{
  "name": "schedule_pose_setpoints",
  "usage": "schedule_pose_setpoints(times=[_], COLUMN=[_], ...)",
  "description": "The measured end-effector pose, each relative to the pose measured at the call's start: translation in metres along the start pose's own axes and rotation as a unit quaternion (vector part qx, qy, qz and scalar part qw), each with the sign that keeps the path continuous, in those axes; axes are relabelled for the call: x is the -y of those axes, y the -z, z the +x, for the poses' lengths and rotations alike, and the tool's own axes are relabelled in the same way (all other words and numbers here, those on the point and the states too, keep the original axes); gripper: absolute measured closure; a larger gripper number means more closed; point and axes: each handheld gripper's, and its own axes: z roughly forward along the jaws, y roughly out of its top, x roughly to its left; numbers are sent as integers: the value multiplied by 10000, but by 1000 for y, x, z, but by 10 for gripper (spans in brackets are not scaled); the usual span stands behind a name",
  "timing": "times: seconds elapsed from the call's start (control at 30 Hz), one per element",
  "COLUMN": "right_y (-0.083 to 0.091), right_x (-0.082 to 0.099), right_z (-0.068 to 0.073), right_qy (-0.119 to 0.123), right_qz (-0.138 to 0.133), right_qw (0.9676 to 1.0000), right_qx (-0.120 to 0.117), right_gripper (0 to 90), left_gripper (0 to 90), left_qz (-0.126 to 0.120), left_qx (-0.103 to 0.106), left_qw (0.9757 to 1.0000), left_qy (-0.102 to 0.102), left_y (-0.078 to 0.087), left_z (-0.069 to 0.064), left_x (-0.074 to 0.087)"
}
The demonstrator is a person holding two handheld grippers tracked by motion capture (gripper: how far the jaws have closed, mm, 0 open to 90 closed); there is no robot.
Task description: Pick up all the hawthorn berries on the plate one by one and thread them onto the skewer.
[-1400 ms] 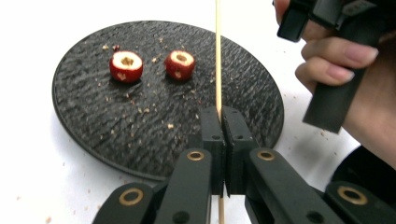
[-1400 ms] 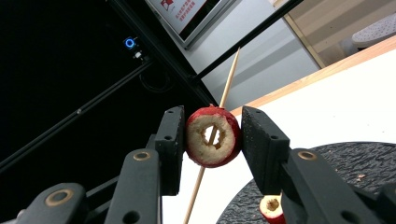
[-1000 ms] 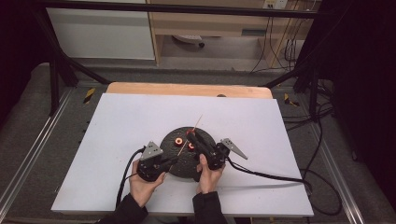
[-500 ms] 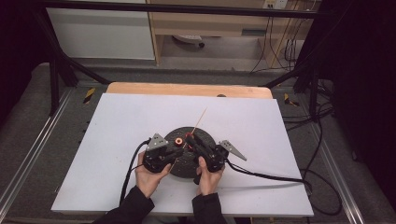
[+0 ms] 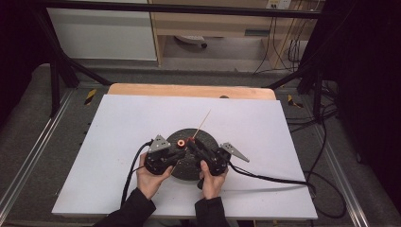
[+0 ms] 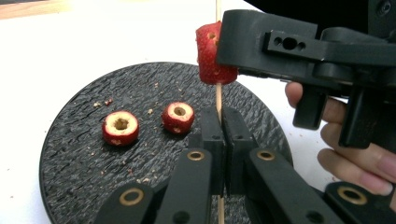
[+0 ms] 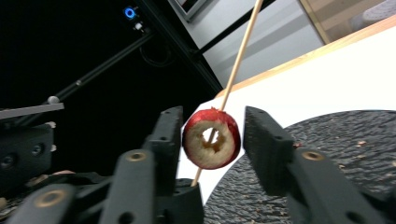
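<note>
Low in the frame's middle, the left gripper [image 6: 219,135] is clamped tight on a thin wooden skewer [image 6: 218,95]. A cored strawberry piece [image 7: 212,138] sits threaded on that skewer between the right gripper [image 7: 212,140]'s jaws, which have just been opening and stand clear of it. Two more pieces [image 6: 120,128] lie on the black plate [image 6: 70,154].

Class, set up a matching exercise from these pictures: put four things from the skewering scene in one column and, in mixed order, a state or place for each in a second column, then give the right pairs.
Things
1. wooden skewer
2. threaded fruit piece
3. two cored fruit pieces
4. right gripper

States or places
A. lying on the black round plate
B. jaws apart, either side of the fruit, just opening
C. pinched in the shut left gripper
D. pierced by the stick, raised above the plate

Pairs: 1-C, 2-D, 3-A, 4-B
</note>
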Motion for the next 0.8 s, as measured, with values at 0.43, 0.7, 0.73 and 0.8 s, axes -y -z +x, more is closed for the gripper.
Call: schedule_pose_setpoints(times=[0.43, 0.7, 0.73, 0.8], right_y=[6, 4, 4, 5], right_x=[-11, -14, -15, -17], right_z=[0, -6, -7, -8], right_qy=[584, 984, 1018, 1114], right_qz=[546, 1289, 1378, 1605], right_qw=[9968, 9864, 9848, 9803], right_qx=[79, 270, 279, 280], right_gripper=[211, 85, 83, 75], left_gripper=[886, 885, 885, 885], left_qz=[150, 343, 366, 393], left_qx=[-36, -90, -90, -87], left_qw=[9999, 9993, 9993, 9992], left_qy=[-27, -85, -82, -63], left_y=[26, 49, 52, 58], left_z=[21, 36, 38, 41], left_x=[19, 34, 36, 42])
